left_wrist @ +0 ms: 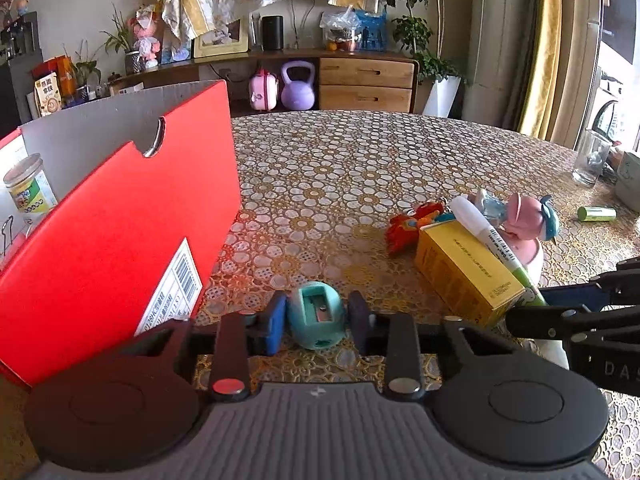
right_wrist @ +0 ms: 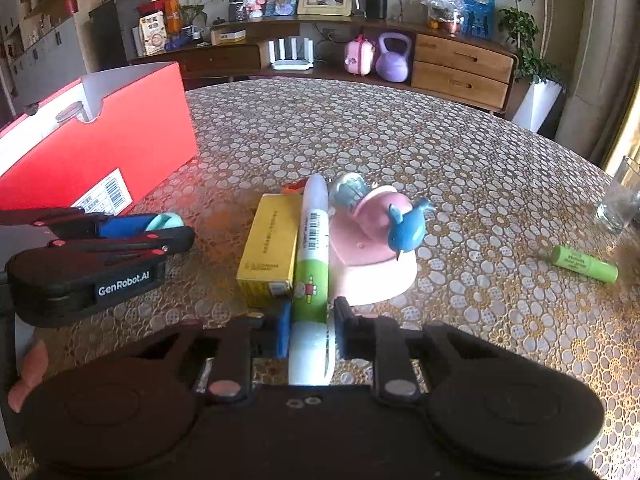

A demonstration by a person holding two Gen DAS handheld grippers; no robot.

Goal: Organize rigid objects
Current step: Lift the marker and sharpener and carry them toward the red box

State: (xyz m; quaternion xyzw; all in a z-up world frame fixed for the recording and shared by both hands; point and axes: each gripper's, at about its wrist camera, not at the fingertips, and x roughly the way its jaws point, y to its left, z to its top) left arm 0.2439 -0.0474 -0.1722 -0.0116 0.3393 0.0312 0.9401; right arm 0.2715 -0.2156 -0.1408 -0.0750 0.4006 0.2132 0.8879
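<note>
A teal egg-shaped pencil sharpener (left_wrist: 316,314) sits on the flowered tablecloth between the fingers of my left gripper (left_wrist: 318,320), whose pads press on both of its sides. My right gripper (right_wrist: 312,330) is shut on the near end of a white and green marker (right_wrist: 314,240). The marker lies along the top edge of a yellow box (right_wrist: 268,248) and against a pink figure with a blue bird (right_wrist: 376,248). From the right wrist view the left gripper (right_wrist: 160,228) shows side-on at the left, with the teal sharpener at its tips.
An open red shoebox (left_wrist: 120,220) stands at the left with a jar (left_wrist: 30,190) inside. An orange toy (left_wrist: 412,224) lies behind the yellow box. A green tube (right_wrist: 584,266) and a drinking glass (right_wrist: 620,200) are at the table's right side.
</note>
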